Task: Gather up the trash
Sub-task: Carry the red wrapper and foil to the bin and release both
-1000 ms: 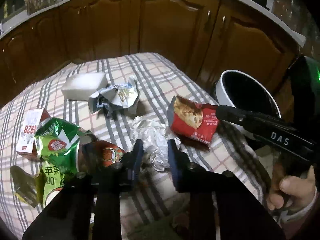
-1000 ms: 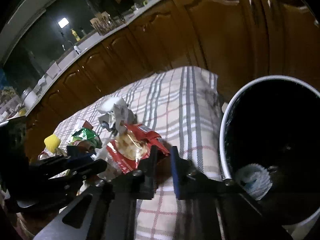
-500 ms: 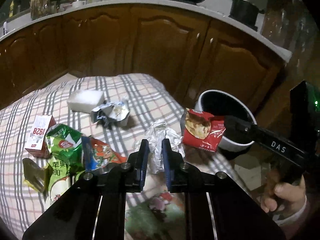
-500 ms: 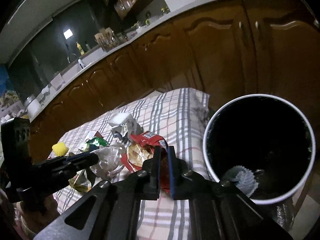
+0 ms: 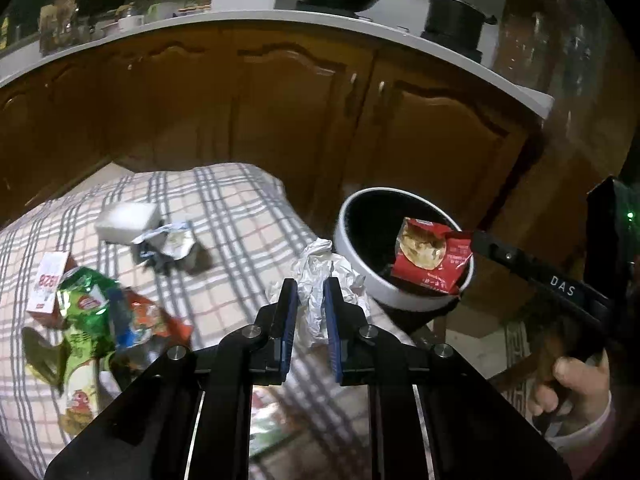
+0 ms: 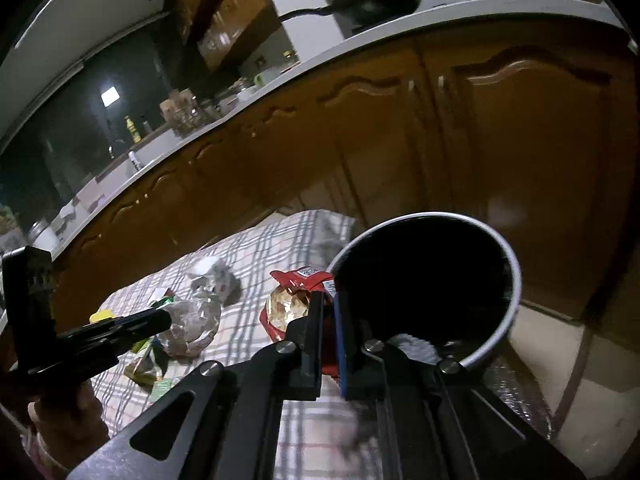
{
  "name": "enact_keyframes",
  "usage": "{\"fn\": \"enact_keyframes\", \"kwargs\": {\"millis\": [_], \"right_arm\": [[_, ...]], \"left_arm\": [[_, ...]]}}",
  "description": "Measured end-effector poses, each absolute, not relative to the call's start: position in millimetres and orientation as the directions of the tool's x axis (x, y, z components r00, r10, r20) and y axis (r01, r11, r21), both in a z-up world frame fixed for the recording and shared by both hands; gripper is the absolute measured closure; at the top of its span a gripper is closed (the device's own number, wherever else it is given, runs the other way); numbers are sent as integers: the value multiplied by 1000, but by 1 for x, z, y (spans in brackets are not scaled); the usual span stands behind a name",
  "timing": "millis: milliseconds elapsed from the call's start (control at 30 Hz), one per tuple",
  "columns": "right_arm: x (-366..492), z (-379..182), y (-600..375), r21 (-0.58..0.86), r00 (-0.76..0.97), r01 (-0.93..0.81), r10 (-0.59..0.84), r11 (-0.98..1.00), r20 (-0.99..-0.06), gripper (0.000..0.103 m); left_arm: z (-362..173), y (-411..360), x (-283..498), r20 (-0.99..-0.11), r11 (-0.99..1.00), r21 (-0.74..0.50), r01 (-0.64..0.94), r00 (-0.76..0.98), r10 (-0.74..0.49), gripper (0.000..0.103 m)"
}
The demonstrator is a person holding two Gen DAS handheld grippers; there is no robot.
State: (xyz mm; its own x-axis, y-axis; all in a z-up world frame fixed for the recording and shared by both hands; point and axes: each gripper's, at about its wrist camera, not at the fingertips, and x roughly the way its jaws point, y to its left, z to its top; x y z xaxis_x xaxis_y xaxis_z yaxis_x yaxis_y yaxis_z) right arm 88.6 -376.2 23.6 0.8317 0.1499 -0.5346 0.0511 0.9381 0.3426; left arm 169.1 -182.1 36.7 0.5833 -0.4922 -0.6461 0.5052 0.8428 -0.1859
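Red crinkled snack packet [image 5: 430,262] pinched in right tongs [image 6: 328,322], hanging over the near rim of round white-rimmed black bin [image 5: 384,290], crumpled silvery wrapper [image 5: 320,280] pinched in left tongs [image 5: 311,312] above plaid-covered desk [image 5: 240,216] edge, bin at two o'clock, loose wrappers [image 5: 92,312] at nine o'clock.

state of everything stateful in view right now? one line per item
left gripper: shut on the crumpled white wrapper, off the cloth
right gripper: shut on the red snack packet, held at the bin's opening
bin: open, white crumpled item inside
cabinet doors: closed
silver wrapper: crumpled, lying on checked cloth
green snack bag: torn open, lying flat
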Motion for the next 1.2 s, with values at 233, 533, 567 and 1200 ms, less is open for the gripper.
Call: {"fn": "enact_keyframes", "kwargs": {"millis": [233,533,567,1200], "right_arm": [[81,22,-399,345,838,105,104,933,-536,98],[83,19,-419,315,839,163,37,935,-543,98],[83,19,-421,312,839,166,32,935,-543,98],[118,-1,-445,258,800,223,-26,940,-599,98]], "left_arm": [[35,-213,173,-654,827,-198,527,557,-512,90],[36,-251,184,-663,811,-191,553,536,-522,90],[35,-254,186,-666,810,-191,554,533,-522,90],[12,-316,224,-719,800,-177,574,479,-503,89]]}}
